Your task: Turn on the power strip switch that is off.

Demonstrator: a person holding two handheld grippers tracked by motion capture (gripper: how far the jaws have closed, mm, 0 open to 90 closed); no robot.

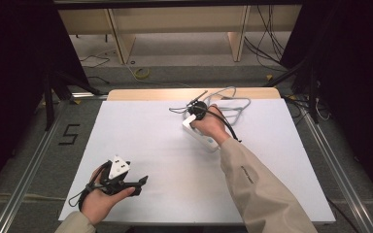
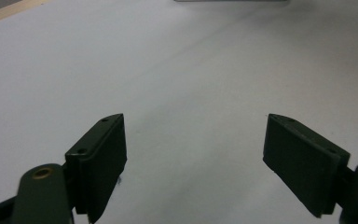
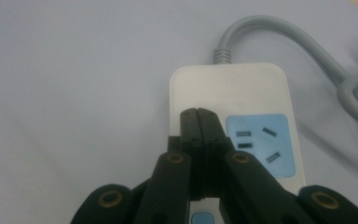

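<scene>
White plastic power strip, rectangular with rounded corners and pale blue socket panels, lies flat on the white counter toward its far middle, a thick grey cord leaving its far end and looping off over the counter surface; in the high view the power strip sits under the person's right hand, with part of its white body showing on either side of the hand; the right gripper stands directly over the strip with its two black jaws pressed together, nothing between them, the joined tips over the bare white stretch of the casing just beside the upper blue socket panel; whether the tips actually touch the plastic cannot be told; a second blue patch shows under the jaws at the near end of the strip; the left gripper is held in the person's left hand at the near left part of the counter, well apart from the power strip, a grey three-cornered plate on top of it; in its own view the left gripper has its jaws spread wide with only bare white counter between them, holding nothing; the coiled grey cord lies on the counter beyond the right hand, near the pale wooden edge at the far side.
</scene>
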